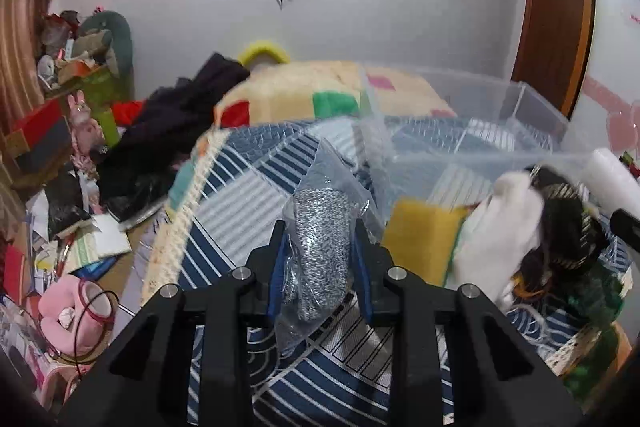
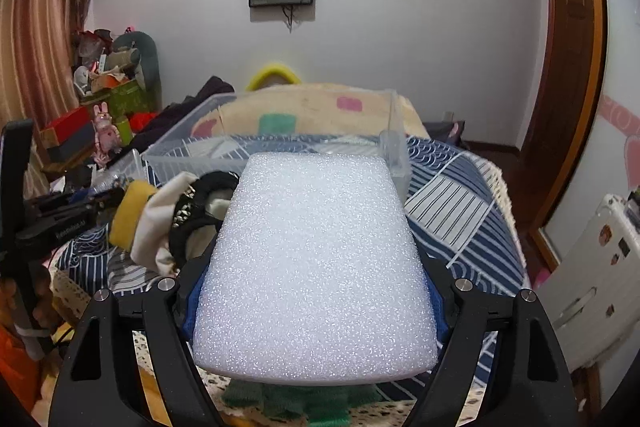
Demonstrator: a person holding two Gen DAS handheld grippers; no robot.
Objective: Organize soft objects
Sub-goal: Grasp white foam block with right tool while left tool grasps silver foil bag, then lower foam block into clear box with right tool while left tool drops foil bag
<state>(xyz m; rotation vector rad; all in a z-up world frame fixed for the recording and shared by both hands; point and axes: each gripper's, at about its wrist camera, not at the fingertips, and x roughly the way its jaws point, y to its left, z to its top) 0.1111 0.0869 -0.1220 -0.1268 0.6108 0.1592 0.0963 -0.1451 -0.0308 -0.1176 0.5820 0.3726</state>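
Nearest the lens, the left hand-held gripper (image 1: 318,259) pinches a clear bag holding a speckled grey knit (image 1: 320,247), lifted above the blue striped bedspread (image 1: 240,195). The right hand-held gripper (image 2: 314,291) clamps a thick white foam block (image 2: 316,259) between its fingers, held above a green knit (image 2: 280,397) that lies at the near edge of the bed.

Just beyond, a pile waits on the bed toward its middle: a yellow sponge (image 1: 420,243), a white cloth (image 1: 500,239) and a black tangled piece (image 1: 568,231), touching one another.

Farther on, the clear plastic bin (image 2: 280,147) sits on the bedspread, and as far as can be seen nothing lies inside it. Behind it, a patchwork blanket (image 2: 320,111) is heaped at the far edge.

Judging by this, the sorting is at an early stage: two things are in hand but not yet placed, and the pile and the green knit remain to be gathered.
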